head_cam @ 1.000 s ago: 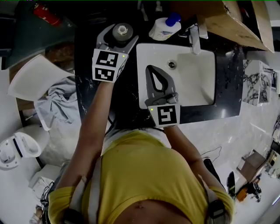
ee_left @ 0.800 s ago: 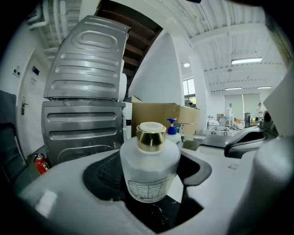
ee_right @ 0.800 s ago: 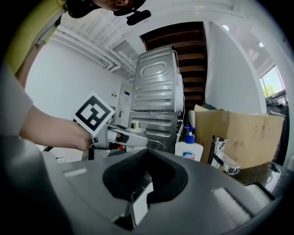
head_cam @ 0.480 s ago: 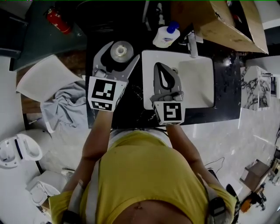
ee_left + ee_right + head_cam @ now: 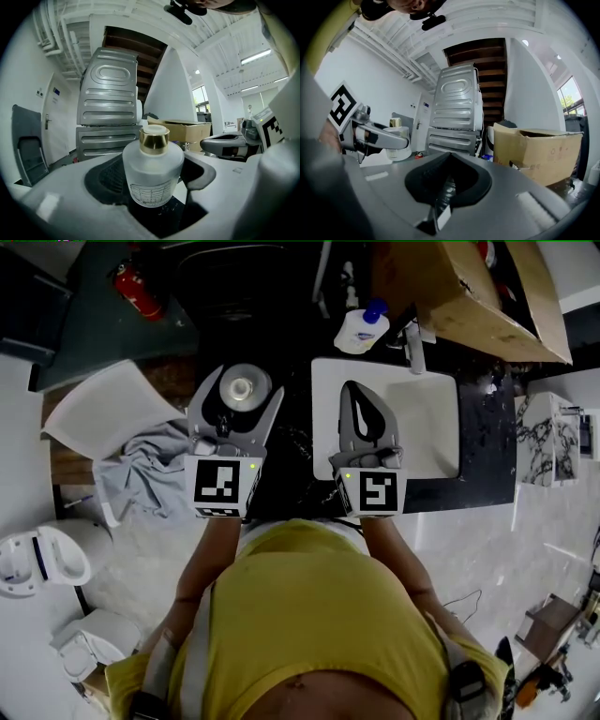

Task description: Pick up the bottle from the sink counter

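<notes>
Bottle (image 5: 152, 171) is clenched in your left claw (image 5: 246, 382), seemingly clear of the counter (image 5: 487, 418); pickup looks done. Right claw (image 5: 352, 392) closed, empty.

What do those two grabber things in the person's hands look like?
The left gripper and the right gripper are both grey, each with two curved jaws lined in black. Each one carries a white cube printed with black square markers. The person wears a yellow top.
</notes>
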